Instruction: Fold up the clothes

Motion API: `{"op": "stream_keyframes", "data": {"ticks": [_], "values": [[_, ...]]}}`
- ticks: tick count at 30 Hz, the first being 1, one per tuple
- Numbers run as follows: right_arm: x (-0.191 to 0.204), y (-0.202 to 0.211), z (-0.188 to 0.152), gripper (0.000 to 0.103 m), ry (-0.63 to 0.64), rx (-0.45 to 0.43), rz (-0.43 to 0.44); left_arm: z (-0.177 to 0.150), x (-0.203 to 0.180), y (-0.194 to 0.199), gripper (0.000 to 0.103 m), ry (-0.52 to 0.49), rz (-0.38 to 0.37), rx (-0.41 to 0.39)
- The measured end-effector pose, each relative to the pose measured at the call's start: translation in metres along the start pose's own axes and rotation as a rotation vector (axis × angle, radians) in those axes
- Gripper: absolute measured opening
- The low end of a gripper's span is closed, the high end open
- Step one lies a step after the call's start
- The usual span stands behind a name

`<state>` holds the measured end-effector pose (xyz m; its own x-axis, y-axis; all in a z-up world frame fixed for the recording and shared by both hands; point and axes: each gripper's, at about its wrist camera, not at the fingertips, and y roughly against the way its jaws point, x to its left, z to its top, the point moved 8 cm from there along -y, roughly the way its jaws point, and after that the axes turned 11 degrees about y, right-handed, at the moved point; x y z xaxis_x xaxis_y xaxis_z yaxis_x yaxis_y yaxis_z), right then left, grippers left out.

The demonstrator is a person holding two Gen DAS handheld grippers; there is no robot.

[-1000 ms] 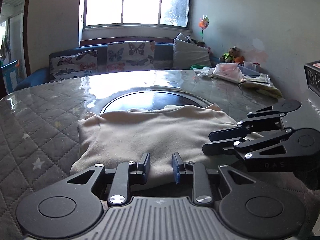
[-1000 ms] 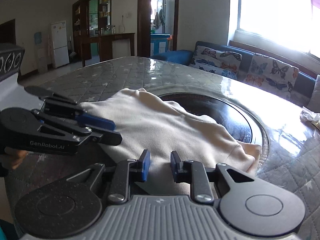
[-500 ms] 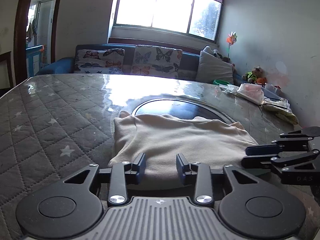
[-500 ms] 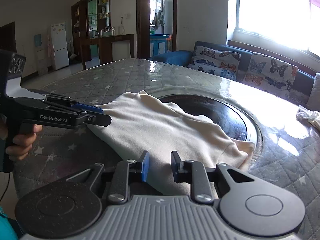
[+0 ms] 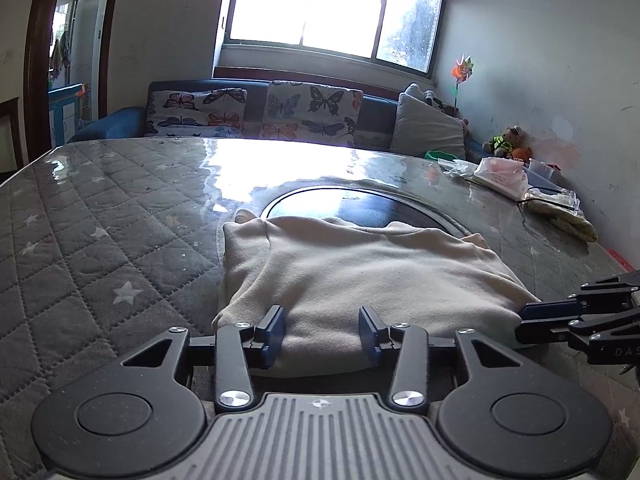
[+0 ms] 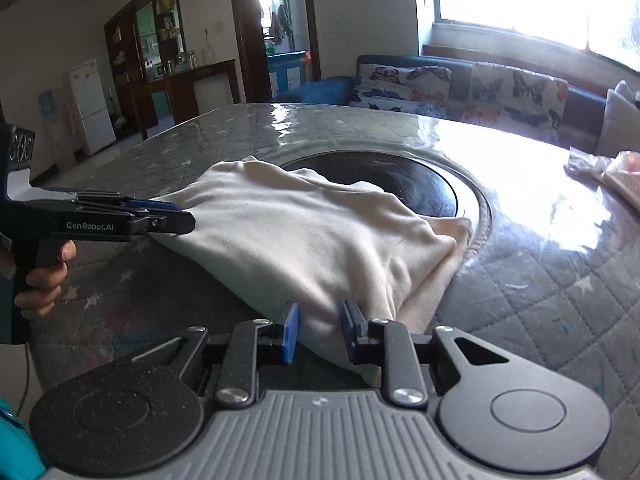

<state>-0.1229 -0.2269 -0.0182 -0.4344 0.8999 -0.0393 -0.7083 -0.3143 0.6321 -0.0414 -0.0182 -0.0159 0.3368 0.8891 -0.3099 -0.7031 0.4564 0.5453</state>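
Observation:
A cream garment (image 5: 360,264) lies folded on the quilted table (image 5: 100,240), partly over a dark round inset (image 5: 360,204). My left gripper (image 5: 322,330) straddles its near edge. The jaws are opening and the pads stand off the cloth between them. The right wrist view shows that same left gripper (image 6: 176,218) from the side at the garment's (image 6: 300,232) left corner, with a hand (image 6: 44,280) on its handle. My right gripper (image 6: 320,330) is shut on the garment's near fold, and creases run toward it. It shows as my right gripper (image 5: 528,318) at the cloth's right corner.
Plastic bags and packets (image 5: 504,172) lie at the table's far right by the wall. A sofa with butterfly cushions (image 5: 256,112) stands behind the table under the window. A white fridge (image 6: 90,108) and a doorway are far off to the left.
My left gripper's jaws have widened around the cloth edge. The two grippers have drawn apart toward opposite near corners. The right gripper's jaws look unchanged.

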Motion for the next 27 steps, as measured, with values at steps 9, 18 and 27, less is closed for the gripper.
{"op": "stream_keyframes", "data": {"ticks": [9,18,27], "values": [[-0.025,-0.014,0.022,0.022,-0.033,-0.049,-0.04,0.014,-0.005,-0.003,0.05,0.025,-0.03,0.005],[-0.035,-0.028,0.02,0.027,-0.062,-0.025,-0.063,0.021,0.004,-0.02,0.05,0.051,-0.032,0.041],[-0.036,-0.04,0.022,0.036,-0.067,-0.019,-0.069,0.036,0.013,-0.019,0.052,0.101,-0.007,0.015]]}}
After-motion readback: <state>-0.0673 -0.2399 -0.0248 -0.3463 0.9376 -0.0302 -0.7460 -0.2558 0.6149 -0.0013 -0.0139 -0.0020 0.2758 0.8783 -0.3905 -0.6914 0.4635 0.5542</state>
